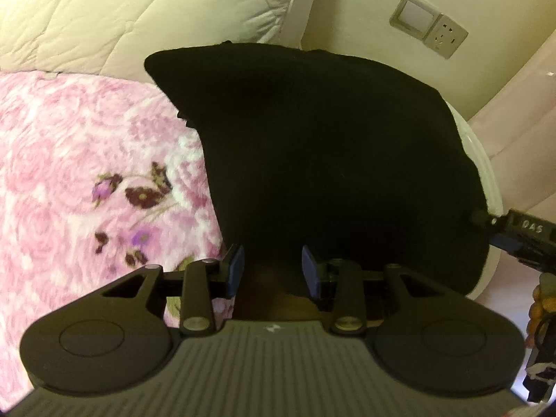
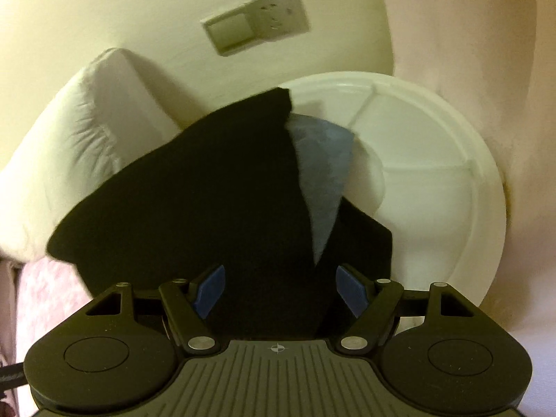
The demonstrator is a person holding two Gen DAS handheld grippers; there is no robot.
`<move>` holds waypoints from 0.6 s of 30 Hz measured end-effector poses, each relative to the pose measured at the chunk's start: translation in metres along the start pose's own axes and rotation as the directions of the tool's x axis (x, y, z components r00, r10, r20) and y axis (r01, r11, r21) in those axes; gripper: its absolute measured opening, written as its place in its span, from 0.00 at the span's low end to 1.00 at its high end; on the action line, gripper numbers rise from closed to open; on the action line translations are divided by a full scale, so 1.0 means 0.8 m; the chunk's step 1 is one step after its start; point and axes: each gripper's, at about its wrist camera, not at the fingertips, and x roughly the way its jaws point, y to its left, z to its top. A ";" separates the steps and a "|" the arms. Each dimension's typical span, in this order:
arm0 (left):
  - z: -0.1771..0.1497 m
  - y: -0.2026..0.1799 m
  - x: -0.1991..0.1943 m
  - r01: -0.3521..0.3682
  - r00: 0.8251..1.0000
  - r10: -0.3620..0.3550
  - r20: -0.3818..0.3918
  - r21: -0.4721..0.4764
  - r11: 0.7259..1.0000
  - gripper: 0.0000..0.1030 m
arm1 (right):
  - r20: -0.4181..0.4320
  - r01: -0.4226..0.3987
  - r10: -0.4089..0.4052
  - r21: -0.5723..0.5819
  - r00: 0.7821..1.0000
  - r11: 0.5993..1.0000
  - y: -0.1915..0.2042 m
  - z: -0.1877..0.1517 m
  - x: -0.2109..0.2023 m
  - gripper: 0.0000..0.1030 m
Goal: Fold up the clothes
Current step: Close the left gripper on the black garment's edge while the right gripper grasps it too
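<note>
A black garment [image 1: 330, 146] lies partly on a round white table and partly over the pink bed. In the right wrist view the black garment [image 2: 194, 201] shows a grey-blue lining [image 2: 323, 170] at a turned-back edge. My left gripper [image 1: 272, 271] is open, its blue pads either side of the garment's near edge. My right gripper [image 2: 279, 290] is open, with the garment's near edge between its blue fingers. The right gripper's tip also shows in the left wrist view [image 1: 514, 229] at the garment's right edge.
A round white table [image 2: 434, 180] stands against the wall on the right. A pink floral blanket [image 1: 87, 180] covers the bed at left. A white quilted duvet [image 1: 156, 10] lies behind. A wall switch and socket [image 1: 429, 24] sit above.
</note>
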 end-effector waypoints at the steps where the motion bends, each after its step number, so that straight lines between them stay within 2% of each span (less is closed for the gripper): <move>1: 0.004 0.003 0.003 0.005 1.000 -0.005 0.001 -0.002 1.000 0.32 | 0.001 0.002 -0.002 0.002 1.000 1.000 0.000 0.000 0.005 0.40; 2: 0.008 0.005 0.006 0.009 1.000 -0.009 0.002 -0.004 1.000 0.32 | 0.002 0.005 -0.005 0.005 1.000 1.000 0.000 0.001 0.010 0.29; 5: 0.020 0.013 0.016 0.024 1.000 -0.024 0.006 -0.010 1.000 0.32 | 0.005 0.012 -0.012 0.012 1.000 1.000 0.000 0.001 0.025 0.20; 9: 0.043 0.027 0.024 0.047 0.999 -0.047 0.024 -0.040 0.998 0.32 | 0.011 0.019 -0.019 0.019 1.000 1.000 0.011 0.004 0.030 0.21; 12: 0.065 0.042 0.029 0.075 0.996 -0.072 0.043 -0.093 0.993 0.32 | 0.028 0.058 -0.061 0.091 0.998 0.994 0.005 0.007 0.028 0.21; 13: 0.072 0.048 0.030 0.093 0.995 -0.087 0.052 -0.120 0.988 0.32 | 0.038 0.063 -0.067 0.106 0.997 0.992 0.003 0.009 0.026 0.26; 14: 0.079 0.054 0.031 0.117 0.992 -0.108 0.064 -0.153 0.981 0.32 | 0.049 0.066 -0.072 0.119 0.996 0.991 0.001 0.010 0.024 0.40; 16: 0.095 0.068 0.031 0.168 0.984 -0.149 0.098 -0.234 0.958 0.34 | 0.085 0.047 -0.059 0.135 0.995 0.990 -0.001 0.015 0.020 0.50; 18: 0.111 0.080 0.032 0.199 0.977 -0.167 0.131 -0.304 0.932 0.36 | 0.083 0.046 -0.058 0.135 0.995 0.990 0.000 0.020 0.025 0.57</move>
